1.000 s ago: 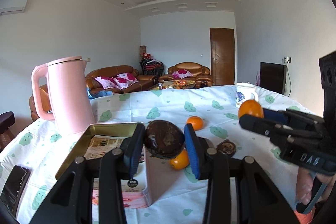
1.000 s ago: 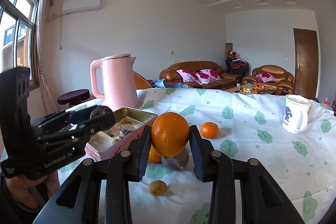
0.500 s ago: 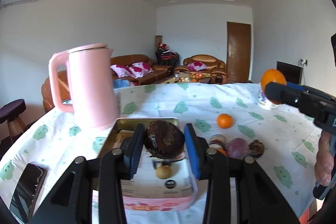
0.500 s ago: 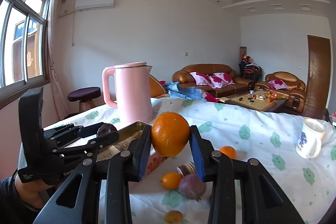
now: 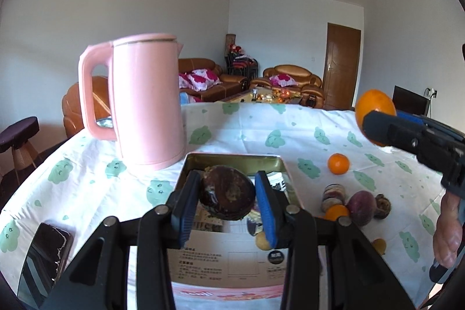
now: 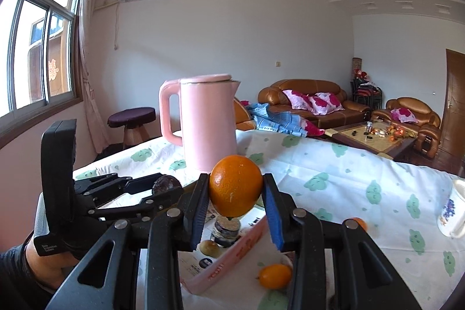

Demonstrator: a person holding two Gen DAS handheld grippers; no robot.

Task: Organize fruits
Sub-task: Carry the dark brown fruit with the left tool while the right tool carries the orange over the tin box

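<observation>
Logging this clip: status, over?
Left claw shut on dark fruit, over tin. Right claw shut on orange. Pink kettle just behind tin.

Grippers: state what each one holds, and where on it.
Left gripper clamps a dark brown fruit by its two sides. Right gripper clamps an orange by its two sides.

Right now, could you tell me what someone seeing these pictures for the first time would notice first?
Probably the two held fruits: the right gripper is clamped on a large orange, and the left gripper on a dark brown fruit above the open tin box. Next comes the tall pink kettle standing on the cloud-print tablecloth just behind the box, with loose fruits scattered to the box's right.
</observation>
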